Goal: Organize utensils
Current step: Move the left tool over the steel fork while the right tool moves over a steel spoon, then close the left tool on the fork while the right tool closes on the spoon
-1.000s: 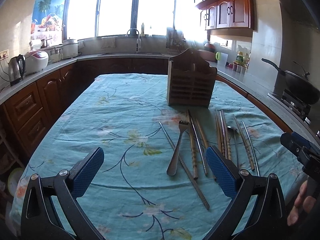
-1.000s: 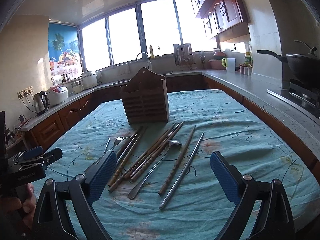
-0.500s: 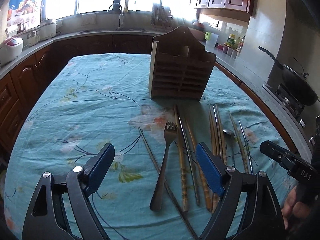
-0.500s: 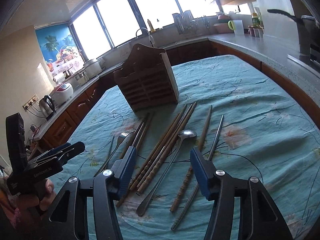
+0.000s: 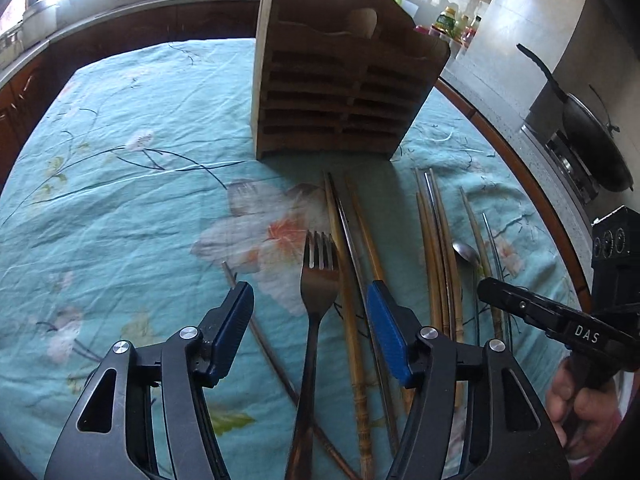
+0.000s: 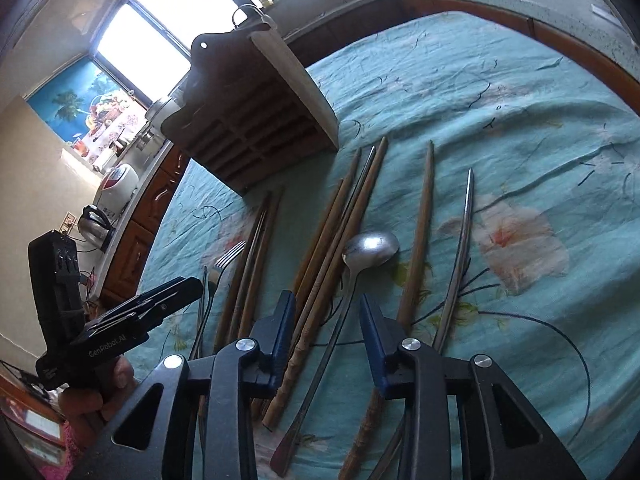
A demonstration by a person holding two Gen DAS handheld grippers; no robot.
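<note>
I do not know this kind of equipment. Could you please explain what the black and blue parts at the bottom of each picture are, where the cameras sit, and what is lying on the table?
There is no robot. A person holds a two-finger gripper in each hand, and each gripper carries a camera looking along its blue fingers.

The left gripper is over the fork. The right gripper is over the spoon, astride its handle. Both jaws are closing, but neither presses on anything yet.

On the blue flowered tablecloth lie wooden and metal chopsticks in front of a wooden utensil holder.
</note>
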